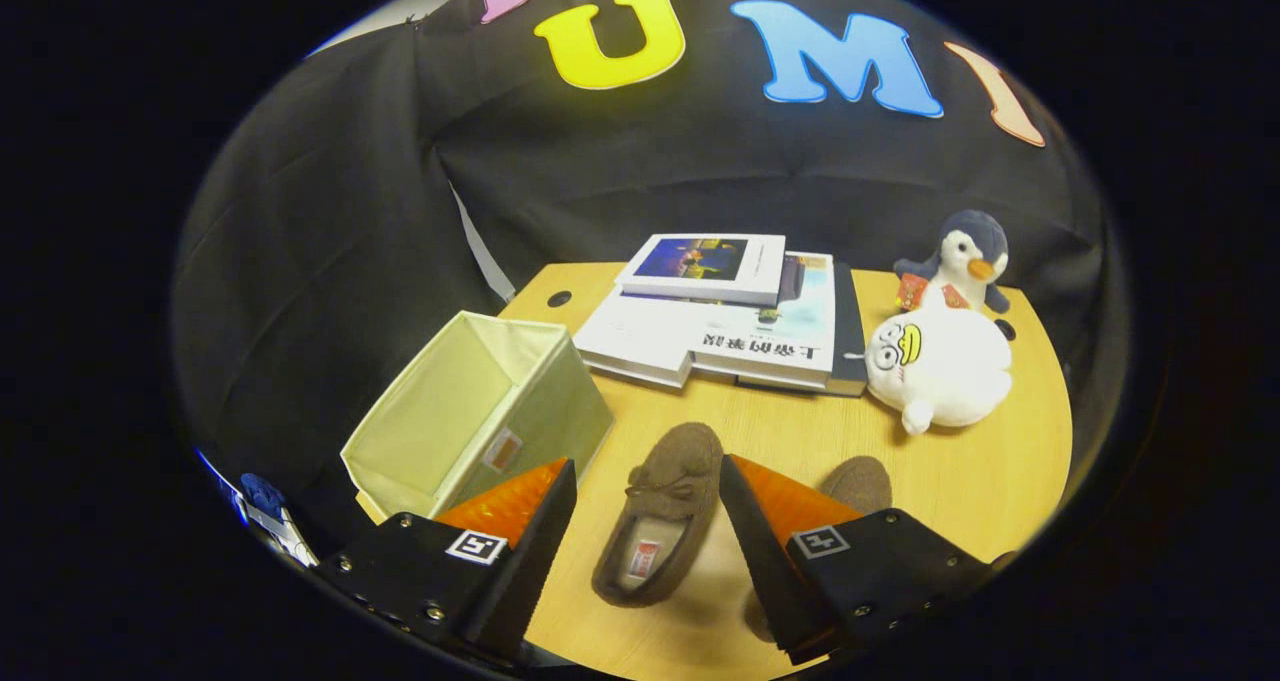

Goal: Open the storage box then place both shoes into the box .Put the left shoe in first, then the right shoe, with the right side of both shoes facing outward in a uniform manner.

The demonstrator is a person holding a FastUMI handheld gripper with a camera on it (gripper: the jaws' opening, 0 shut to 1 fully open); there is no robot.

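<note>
A brown slipper-type shoe (660,516) lies on the wooden table (960,491), toe pointing away, in the gap between my two fingers and below them. A second brown shoe (857,482) shows its toe just past the right finger, the rest hidden behind it. My gripper (648,476) is open, hovering over the first shoe without touching it. The pale green fabric storage box (480,411) stands left of the shoes with its top open and nothing visible inside; the left finger covers its near corner.
A stack of books (720,321) lies beyond the shoes at the back of the table. A white plush toy (940,361) and a penguin plush (965,256) sit at the back right. The table's edge curves round on the right.
</note>
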